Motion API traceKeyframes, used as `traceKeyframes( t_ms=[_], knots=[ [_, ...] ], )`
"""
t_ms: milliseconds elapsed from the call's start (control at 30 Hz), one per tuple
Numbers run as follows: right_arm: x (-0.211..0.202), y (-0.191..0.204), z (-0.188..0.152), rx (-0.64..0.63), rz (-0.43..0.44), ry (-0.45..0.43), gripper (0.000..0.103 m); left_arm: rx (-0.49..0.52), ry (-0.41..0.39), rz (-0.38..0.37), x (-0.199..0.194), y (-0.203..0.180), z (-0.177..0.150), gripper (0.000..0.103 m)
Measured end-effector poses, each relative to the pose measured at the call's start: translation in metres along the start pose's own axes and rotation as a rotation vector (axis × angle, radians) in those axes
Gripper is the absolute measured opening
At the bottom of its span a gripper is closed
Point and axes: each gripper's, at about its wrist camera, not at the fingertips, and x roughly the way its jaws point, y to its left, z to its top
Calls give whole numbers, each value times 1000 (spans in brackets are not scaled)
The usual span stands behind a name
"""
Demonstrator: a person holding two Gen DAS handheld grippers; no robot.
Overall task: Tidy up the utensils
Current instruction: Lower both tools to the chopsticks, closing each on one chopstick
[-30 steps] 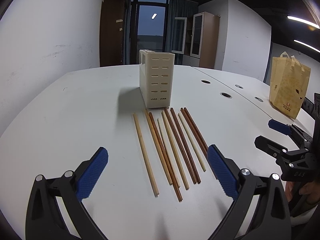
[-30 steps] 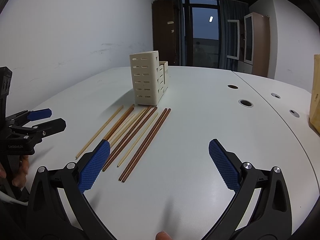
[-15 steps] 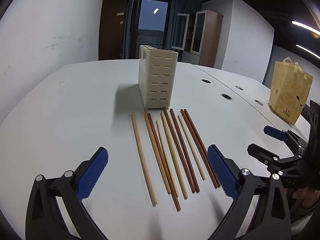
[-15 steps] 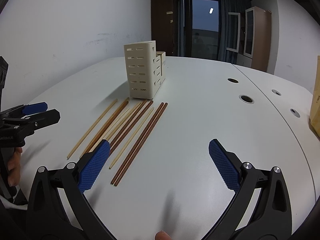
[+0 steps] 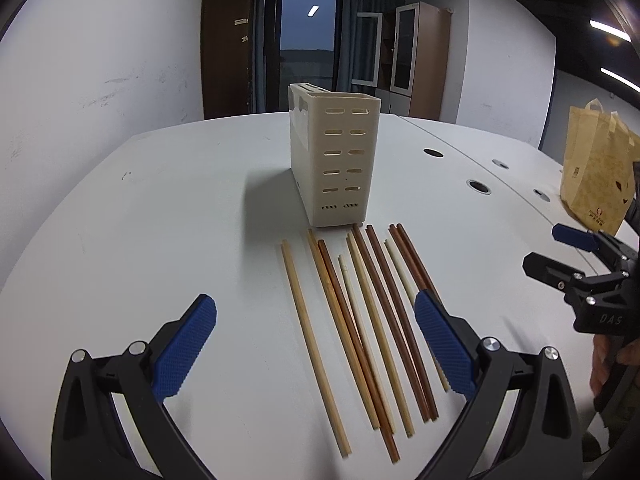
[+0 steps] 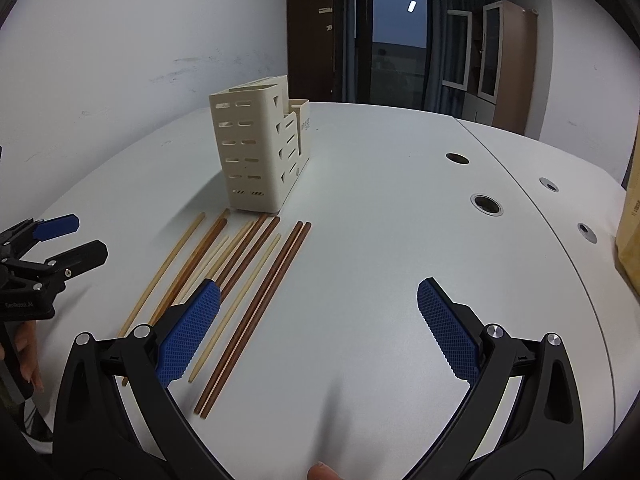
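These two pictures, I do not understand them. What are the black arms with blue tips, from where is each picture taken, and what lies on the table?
Each picture comes from a small camera mounted on a hand-held gripper, looking forward along its two fingers. A person holds one tool in each hand. The left gripper and the right gripper are both open and hold nothing. Each camera also sees the other tool at the edge of its picture. On the white table lie loose chopsticks, light and dark wood, side by side. Behind them stands a cream utensil holder. A paper bag stands at the far right.
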Motion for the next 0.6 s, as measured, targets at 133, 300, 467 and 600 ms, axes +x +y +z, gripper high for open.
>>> traceKeyframes(
  t_ms=[133, 300, 467, 600],
  knots=[
    [13, -2, 12, -4, 0, 32, 94, 23, 13, 27, 12, 0, 9, 98],
    [27, 0, 24, -36, -15, 56, 94, 20, 39, 39, 25, 3, 22, 98],
    [49, -1, 36, -39, 9, 116, 94, 8, 91, 38, 44, 11, 32, 98],
    [64, -2, 43, -45, -4, 139, 94, 2, 128, 35, 58, 18, 39, 98]
  ],
)
